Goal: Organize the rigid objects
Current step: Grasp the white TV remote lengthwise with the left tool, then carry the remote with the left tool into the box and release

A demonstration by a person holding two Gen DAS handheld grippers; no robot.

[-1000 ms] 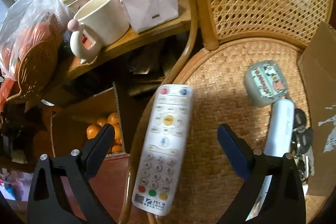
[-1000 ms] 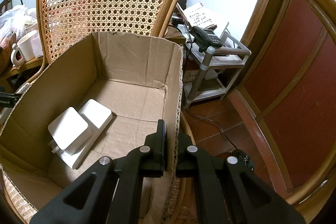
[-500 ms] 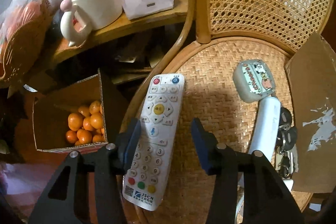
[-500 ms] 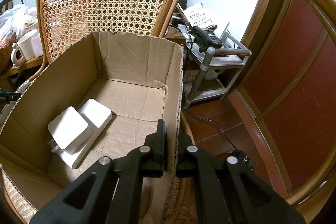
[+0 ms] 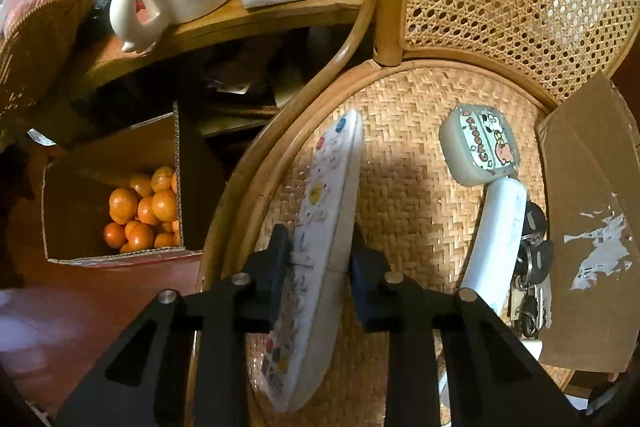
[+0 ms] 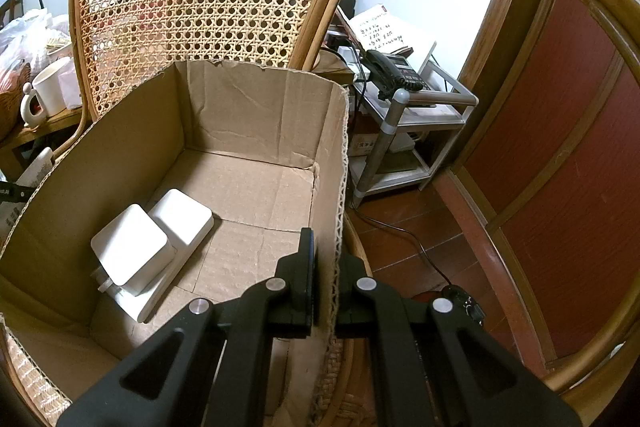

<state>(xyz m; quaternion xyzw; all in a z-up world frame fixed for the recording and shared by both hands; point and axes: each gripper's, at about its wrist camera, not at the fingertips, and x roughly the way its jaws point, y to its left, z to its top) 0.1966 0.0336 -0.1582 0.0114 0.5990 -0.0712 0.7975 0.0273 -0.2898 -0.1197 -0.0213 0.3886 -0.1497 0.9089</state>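
Two white blocks [image 6: 152, 247] already lie in the cardboard box [image 6: 132, 155]. The left hand-held gripper [image 5: 320, 267] has just closed onto the remote [image 5: 320, 227], now clamped and tilted; the right hand-held gripper [image 6: 324, 287] pinches the box wall. Case [image 5: 478, 147], tube [image 5: 496, 227] and keys [image 5: 532, 267] wait at right.

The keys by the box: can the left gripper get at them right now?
Probably not: the left gripper is shut on the remote control, and the keys are wedged between the white tube and the cardboard box.

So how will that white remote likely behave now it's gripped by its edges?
Probably stiff: the remote keeps its shape, tipped on edge in the left gripper. Smooth sides may slip. Its long top end overhangs the jaws, so it may pivot.
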